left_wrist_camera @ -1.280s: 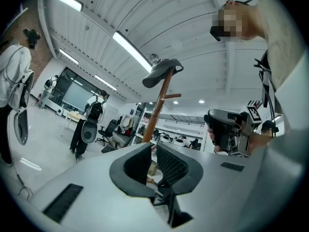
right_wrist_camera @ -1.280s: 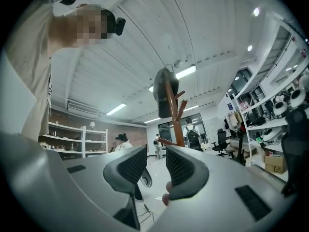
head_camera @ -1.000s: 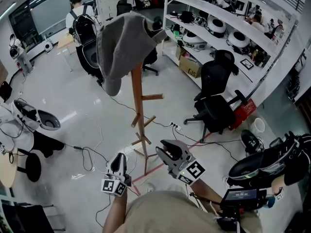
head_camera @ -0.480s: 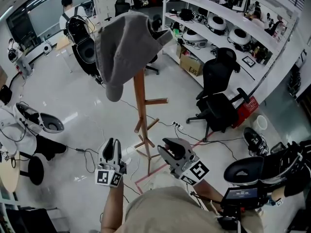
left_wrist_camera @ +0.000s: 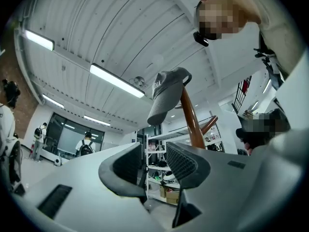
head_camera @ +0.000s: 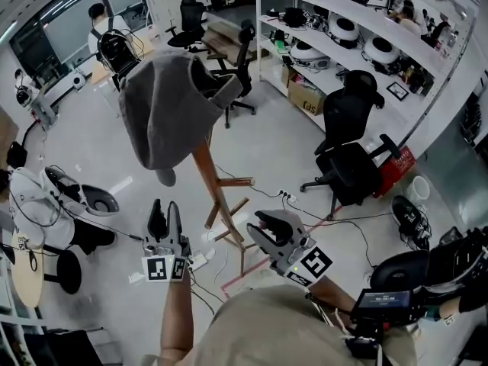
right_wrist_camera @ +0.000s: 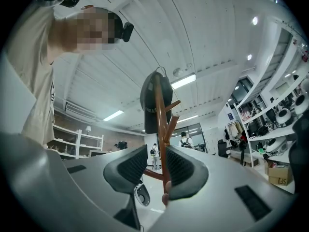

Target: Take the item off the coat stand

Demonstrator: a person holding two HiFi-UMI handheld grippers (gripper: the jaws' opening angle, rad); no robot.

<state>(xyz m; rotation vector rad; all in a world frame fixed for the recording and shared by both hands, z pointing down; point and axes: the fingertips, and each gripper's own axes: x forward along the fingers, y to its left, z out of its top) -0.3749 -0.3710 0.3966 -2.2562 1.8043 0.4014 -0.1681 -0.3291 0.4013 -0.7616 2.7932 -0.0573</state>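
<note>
A grey cap (head_camera: 164,113) hangs on the top of a wooden coat stand (head_camera: 217,197), which leans to the left in the head view. My left gripper (head_camera: 162,210) is below the cap and left of the pole; its jaws have just been opening and hold nothing. Just right of the pole's lower pegs, my right gripper (head_camera: 263,226) is open and holds nothing. The left gripper view looks up past the left gripper (left_wrist_camera: 154,166) at the cap (left_wrist_camera: 166,93) and stand (left_wrist_camera: 190,122). Beyond the right gripper (right_wrist_camera: 155,170), the cap (right_wrist_camera: 147,105) and pole (right_wrist_camera: 161,144) stand straight ahead.
Cables (head_camera: 335,219) and a power strip (head_camera: 200,260) lie on the floor round the stand's foot. Black office chairs (head_camera: 347,166) stand to the right, below long shelves (head_camera: 366,33). White devices (head_camera: 76,197) sit at the left. A person with a backpack (head_camera: 107,40) is far behind.
My left gripper has risen toward the cap and its jaws have gone from shut to open. The right gripper has shifted a little up. The cap and stand now sit lower and further left.
</note>
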